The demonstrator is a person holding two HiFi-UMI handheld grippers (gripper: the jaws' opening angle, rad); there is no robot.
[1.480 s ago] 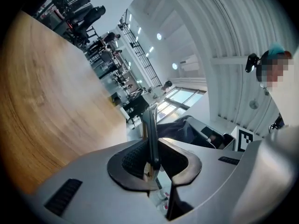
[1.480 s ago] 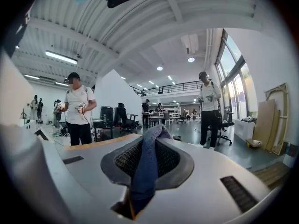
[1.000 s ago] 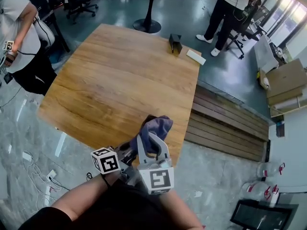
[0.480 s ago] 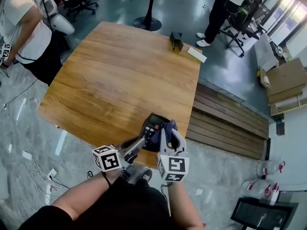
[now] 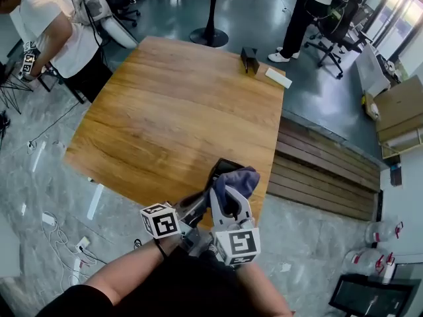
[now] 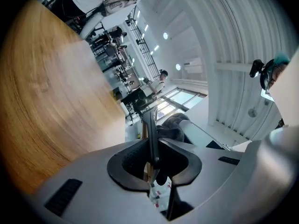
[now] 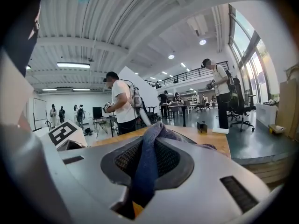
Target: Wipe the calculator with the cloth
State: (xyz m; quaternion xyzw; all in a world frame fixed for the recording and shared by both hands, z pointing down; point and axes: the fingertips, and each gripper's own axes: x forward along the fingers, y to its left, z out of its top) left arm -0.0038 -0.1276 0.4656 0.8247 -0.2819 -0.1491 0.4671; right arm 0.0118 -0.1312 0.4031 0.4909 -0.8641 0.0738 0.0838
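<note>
In the head view a dark calculator (image 5: 223, 168) is held over the near edge of the wooden table (image 5: 172, 111). My left gripper (image 5: 201, 202) is shut on its lower end. In the left gripper view the calculator (image 6: 150, 132) stands edge-on, pinched by the jaws of that left gripper (image 6: 152, 158). A blue-purple cloth (image 5: 239, 180) lies bunched against the calculator's face, with my right gripper (image 5: 225, 200) shut on it. The cloth (image 7: 148, 150) fills the gap of the right gripper (image 7: 145, 168) in the right gripper view, and the cloth (image 6: 171, 127) also shows beside the calculator in the left gripper view.
A small dark box (image 5: 250, 59) and a flat white object (image 5: 278, 78) sit at the table's far edge. One person (image 5: 66, 32) stands at the left, another (image 5: 310, 12) beyond the table by office chairs. A slatted wooden platform (image 5: 324, 170) lies to the right.
Half a second ago the calculator's face showed, with the cloth low on its right. The right gripper has since carried the cloth up over the face, covering most of it.
</note>
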